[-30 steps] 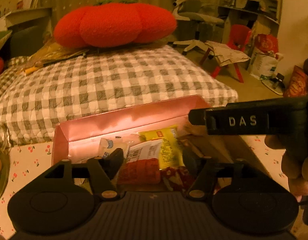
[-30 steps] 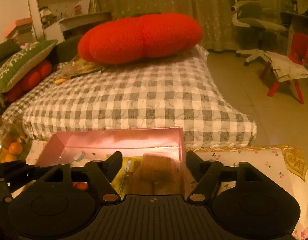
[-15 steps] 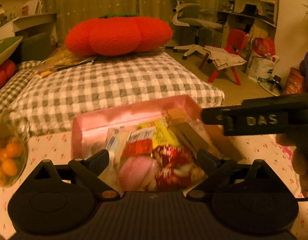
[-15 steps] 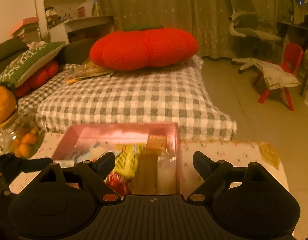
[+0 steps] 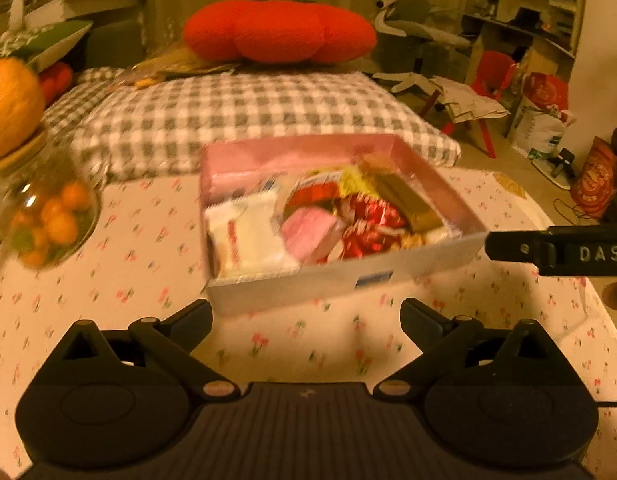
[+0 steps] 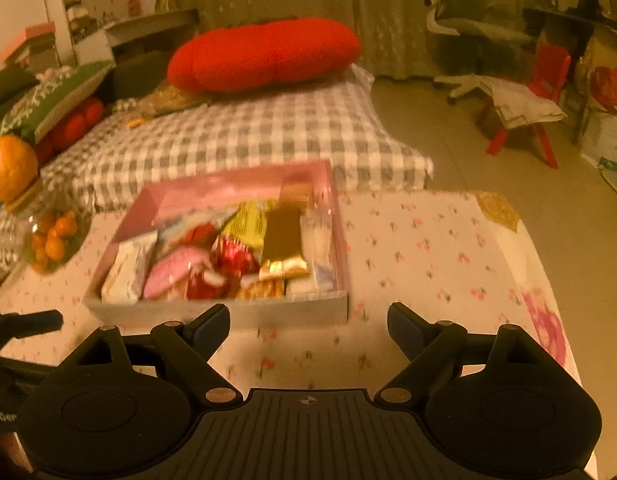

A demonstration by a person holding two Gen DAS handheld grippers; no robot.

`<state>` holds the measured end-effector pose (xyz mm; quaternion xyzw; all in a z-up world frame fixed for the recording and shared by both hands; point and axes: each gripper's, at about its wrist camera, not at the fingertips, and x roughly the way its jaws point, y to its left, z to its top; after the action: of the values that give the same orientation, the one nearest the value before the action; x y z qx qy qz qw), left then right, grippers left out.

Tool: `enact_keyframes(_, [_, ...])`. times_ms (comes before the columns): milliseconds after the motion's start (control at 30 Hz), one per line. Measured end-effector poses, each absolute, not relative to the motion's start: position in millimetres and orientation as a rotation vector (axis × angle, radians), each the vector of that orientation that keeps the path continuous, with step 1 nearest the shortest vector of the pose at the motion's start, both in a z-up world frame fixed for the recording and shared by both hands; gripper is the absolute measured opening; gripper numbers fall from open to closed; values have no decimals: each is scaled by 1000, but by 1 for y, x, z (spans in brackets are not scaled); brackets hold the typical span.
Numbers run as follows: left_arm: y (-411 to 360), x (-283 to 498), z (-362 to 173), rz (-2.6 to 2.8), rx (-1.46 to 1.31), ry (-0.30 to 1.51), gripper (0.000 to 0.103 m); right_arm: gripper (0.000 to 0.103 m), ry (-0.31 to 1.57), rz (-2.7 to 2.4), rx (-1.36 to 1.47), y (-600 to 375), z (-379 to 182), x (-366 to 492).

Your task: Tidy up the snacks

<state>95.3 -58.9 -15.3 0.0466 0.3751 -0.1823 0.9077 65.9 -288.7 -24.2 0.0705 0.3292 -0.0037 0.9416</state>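
Both grippers have been drawn back from the pink box (image 5: 336,276), now wholly visible. In the left view, the left gripper (image 5: 306,314) is tilted down over the floral tablecloth (image 5: 140,280), jaws opening, empty; a fruit jar (image 5: 48,216) stands left. In the right view, the right gripper (image 6: 308,322) is spread wide, empty; the snacks (image 6: 228,256) lie inside the box.

Left matte-black plastic two-finger gripper (image 5: 306,314) had a ribbed base and brass-coloured pivot screws. Right matte-black two-finger gripper (image 6: 308,320) matched it and bore white "DAS" lettering.

Dim, warm orange light fills the room. Motion blur smears the snack box (image 5: 340,276). Fisheye bends the edges.
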Motion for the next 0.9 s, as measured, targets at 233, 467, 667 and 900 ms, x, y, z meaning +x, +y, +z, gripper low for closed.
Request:
enact_keyframes(233, [-43,78,-8,-278,118,808,102,88,702,9,39,-254,-19,37])
enact_keyframes(467, [-29,62,4,-190,113,838,102,93,731,8,52,-235,-13,13])
enact_keyframes(667, [-22,49,7,-160,118,814,102,94,731,-25,49,-233,-15,0])
enact_keyframes(900, [-15,39,-3,-103,129,833,102,94,710,-71,-12,-230,-21,-8])
